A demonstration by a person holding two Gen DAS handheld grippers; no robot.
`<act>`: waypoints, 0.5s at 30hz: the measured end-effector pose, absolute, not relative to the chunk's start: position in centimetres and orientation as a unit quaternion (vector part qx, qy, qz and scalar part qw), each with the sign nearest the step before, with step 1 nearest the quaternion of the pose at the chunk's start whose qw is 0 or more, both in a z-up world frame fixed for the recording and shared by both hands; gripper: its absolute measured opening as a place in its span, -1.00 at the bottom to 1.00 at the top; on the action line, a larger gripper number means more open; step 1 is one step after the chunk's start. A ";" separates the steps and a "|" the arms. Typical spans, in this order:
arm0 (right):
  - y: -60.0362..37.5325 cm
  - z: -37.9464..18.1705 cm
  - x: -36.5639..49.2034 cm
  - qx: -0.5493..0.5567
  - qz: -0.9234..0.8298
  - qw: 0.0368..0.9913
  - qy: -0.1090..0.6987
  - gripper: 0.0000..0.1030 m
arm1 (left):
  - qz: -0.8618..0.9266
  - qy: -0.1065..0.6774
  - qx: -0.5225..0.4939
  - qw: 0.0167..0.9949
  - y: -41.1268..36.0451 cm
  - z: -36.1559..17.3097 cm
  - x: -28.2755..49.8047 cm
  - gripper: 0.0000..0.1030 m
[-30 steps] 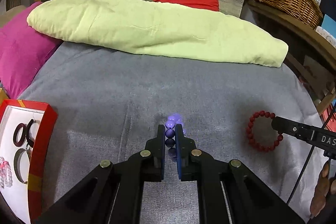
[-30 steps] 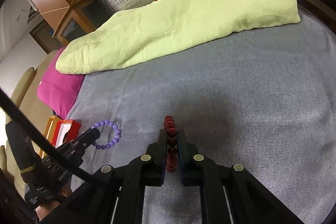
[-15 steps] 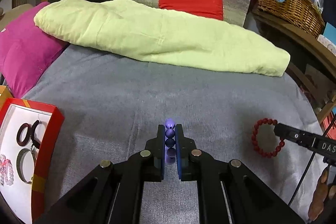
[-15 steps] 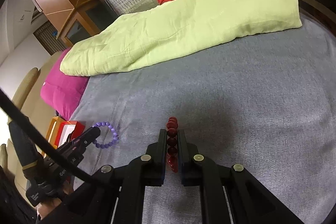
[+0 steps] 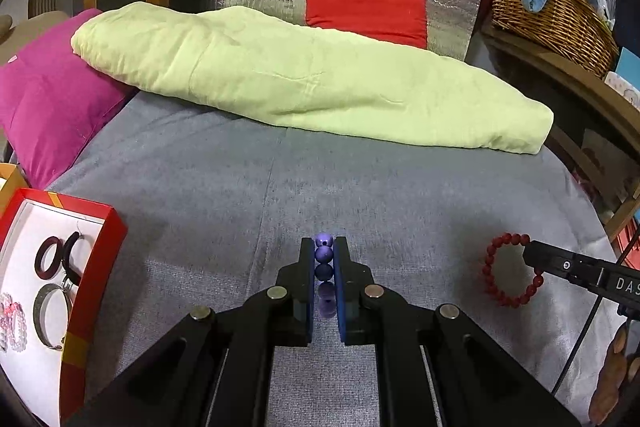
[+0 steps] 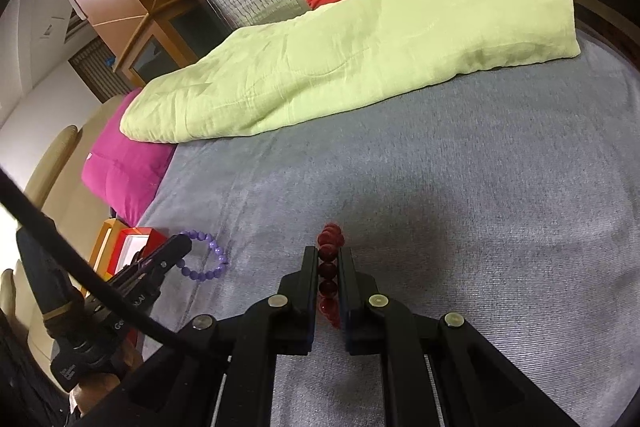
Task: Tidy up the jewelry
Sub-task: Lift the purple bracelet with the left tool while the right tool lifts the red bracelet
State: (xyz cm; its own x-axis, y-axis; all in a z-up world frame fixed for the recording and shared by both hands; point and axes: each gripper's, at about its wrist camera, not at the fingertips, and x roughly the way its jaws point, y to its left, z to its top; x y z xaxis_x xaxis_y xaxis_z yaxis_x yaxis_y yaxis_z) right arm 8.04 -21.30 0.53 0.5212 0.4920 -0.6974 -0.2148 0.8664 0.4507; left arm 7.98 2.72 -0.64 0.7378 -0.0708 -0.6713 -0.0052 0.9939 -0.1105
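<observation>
My left gripper (image 5: 323, 247) is shut on a purple bead bracelet (image 5: 324, 267), held edge-on above the grey bedspread (image 5: 224, 195). The same bracelet (image 6: 208, 259) hangs as a ring from the left gripper (image 6: 182, 247) in the right wrist view. My right gripper (image 6: 329, 255) is shut on a dark red bead bracelet (image 6: 329, 267). It also shows as a ring (image 5: 506, 271) at the right gripper's tip (image 5: 532, 255) in the left wrist view. A red jewelry box (image 5: 96, 267) with a white inside lies at lower left and holds several bracelets and rings (image 5: 52, 259).
A folded light green blanket (image 5: 312, 79) lies across the far side of the bed. A magenta pillow (image 5: 48, 99) is at the left, a red cushion (image 5: 366, 15) behind. A wicker basket (image 5: 548, 11) stands on a wooden shelf at the right.
Both grippers have lifted a little with their bracelets. The red box has come further into the left wrist view.
</observation>
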 end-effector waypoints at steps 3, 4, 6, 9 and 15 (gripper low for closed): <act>-21.2 0.4 8.1 0.156 0.206 0.857 0.445 -0.81 | -0.017 0.358 -0.057 0.932 2.9 -0.5 7.9 -0.82; -21.1 0.3 8.1 0.154 0.207 0.857 0.446 -0.81 | -0.017 0.358 -0.059 0.932 3.0 -0.4 7.9 -0.82; -21.0 0.2 8.1 0.152 0.208 0.856 0.448 -0.81 | -0.017 0.356 -0.061 0.932 3.1 -0.3 7.9 -0.82; -20.8 0.1 8.2 0.151 0.211 0.856 0.448 -0.81 | -0.017 0.354 -0.062 0.933 3.2 -0.2 7.9 -0.82; -20.9 0.3 8.1 0.150 0.213 0.857 0.444 -0.81 | -0.014 0.348 -0.064 0.935 3.1 0.0 7.7 -0.82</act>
State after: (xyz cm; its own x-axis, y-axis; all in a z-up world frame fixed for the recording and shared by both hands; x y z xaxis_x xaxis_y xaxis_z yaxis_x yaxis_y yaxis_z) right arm 8.14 -20.88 0.29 0.5149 0.4993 -0.6968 -0.2323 0.8637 0.4473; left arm 7.67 3.15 0.03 0.7570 -0.0700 -0.6497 -0.0186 0.9915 -0.1284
